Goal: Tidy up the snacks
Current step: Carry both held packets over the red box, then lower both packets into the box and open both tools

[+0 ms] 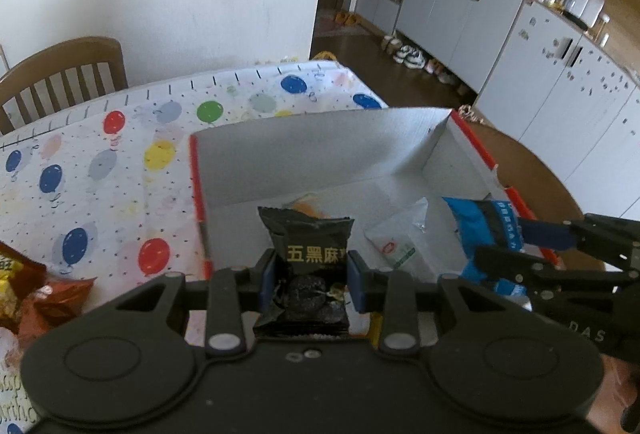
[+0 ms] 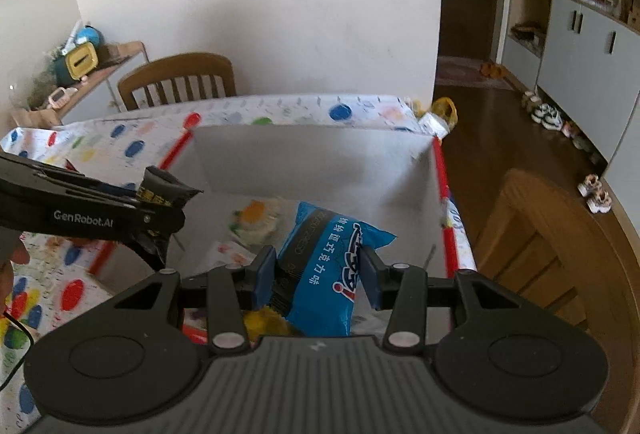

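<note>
Right now both packets hang over the open box [image 1: 320,138] on the counter [image 1: 100,162]. The left hand-held gripper [image 1: 311,280] is clamped on the black snack packet [image 1: 310,246], and the right hand-held gripper [image 2: 318,274] is clamped on the blue snack packet [image 2: 328,266]. Two or three wrapped snacks, a little blurred, already lie on the box floor, among them a white packet [image 1: 396,238]. To do this well, lower each packet close to the floor, aim for bare cardboard beside the ones already there, and let go of one at a time so the grippers don't bump
</note>
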A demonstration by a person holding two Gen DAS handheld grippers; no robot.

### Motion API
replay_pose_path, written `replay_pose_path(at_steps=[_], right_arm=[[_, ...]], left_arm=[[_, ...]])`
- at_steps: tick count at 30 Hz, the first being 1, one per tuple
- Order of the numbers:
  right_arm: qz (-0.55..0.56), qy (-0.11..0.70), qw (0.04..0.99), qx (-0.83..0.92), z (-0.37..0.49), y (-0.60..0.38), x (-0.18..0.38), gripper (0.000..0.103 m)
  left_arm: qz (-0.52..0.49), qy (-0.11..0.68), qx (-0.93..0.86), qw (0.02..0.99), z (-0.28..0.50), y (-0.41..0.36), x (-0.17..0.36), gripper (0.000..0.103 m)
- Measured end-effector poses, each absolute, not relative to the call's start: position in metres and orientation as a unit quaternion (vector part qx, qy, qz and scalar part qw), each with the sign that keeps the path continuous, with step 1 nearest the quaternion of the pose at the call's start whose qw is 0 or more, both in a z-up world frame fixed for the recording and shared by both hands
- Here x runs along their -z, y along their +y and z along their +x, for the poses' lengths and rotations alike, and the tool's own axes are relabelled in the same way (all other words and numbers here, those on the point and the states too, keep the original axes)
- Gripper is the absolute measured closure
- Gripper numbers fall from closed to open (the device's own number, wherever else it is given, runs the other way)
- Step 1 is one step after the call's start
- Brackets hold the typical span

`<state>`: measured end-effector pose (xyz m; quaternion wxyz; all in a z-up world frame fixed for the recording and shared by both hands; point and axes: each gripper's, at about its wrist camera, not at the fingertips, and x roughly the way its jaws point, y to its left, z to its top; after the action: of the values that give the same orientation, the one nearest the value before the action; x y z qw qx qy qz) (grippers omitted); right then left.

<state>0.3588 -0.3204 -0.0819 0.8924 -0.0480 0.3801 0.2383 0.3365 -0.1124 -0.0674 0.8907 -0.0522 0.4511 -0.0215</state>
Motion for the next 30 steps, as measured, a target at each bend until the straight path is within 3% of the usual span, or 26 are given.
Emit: replay_pose_path(at_steps=[21,30], right_arm=[[-0.088,0.417,0.860,-0.280,0.391,-0.299,0.123,0.058],[-0.080,0.428,0.853,-0.288,0.395,-0.301,0.128,0.055]], left_arm=[[-0.025,0.511,0.013,0.859,0.388,-0.137,0.116,0.069],[-0.022,0.521,0.009,0.853,0.392,-0.139,0.122,0.062]])
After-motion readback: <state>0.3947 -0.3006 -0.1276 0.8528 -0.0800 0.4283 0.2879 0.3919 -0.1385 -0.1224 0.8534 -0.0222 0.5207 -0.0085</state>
